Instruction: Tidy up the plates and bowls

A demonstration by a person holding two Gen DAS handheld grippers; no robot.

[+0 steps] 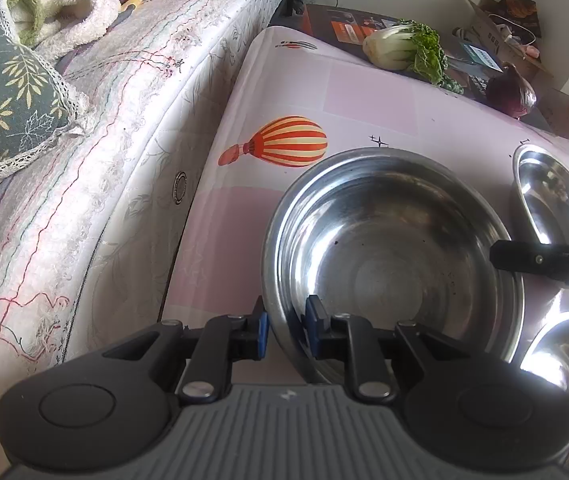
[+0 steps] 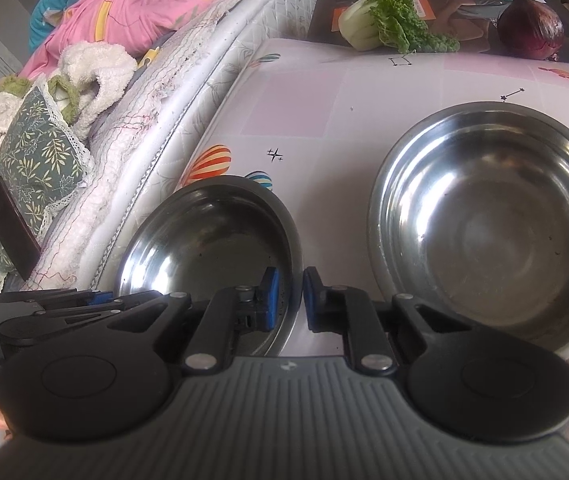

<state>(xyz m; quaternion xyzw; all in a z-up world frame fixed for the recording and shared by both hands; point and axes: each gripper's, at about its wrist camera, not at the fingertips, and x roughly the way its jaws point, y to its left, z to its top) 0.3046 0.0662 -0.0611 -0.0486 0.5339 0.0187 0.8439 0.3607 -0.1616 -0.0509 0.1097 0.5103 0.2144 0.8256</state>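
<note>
Jaws of the left gripper (image 1: 286, 330) straddle the near rim of the steel bowl (image 1: 392, 264), blue pads either side with small gaps, not yet clenched; the right gripper (image 2: 290, 298) straddles the same bowl's rim (image 2: 212, 240), likewise released. Polished thin metal on a glossy pink surface (image 1: 304, 92) looks slippery; a shallow pinch may let it tip or skate toward the larger bowl (image 2: 492, 224) beside it.

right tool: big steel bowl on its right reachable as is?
Probably yes. The big steel bowl sits open on the tablecloth just beside the right tool, nothing between; the tool first has to come off the rim of the nearer bowl it straddles.
</note>
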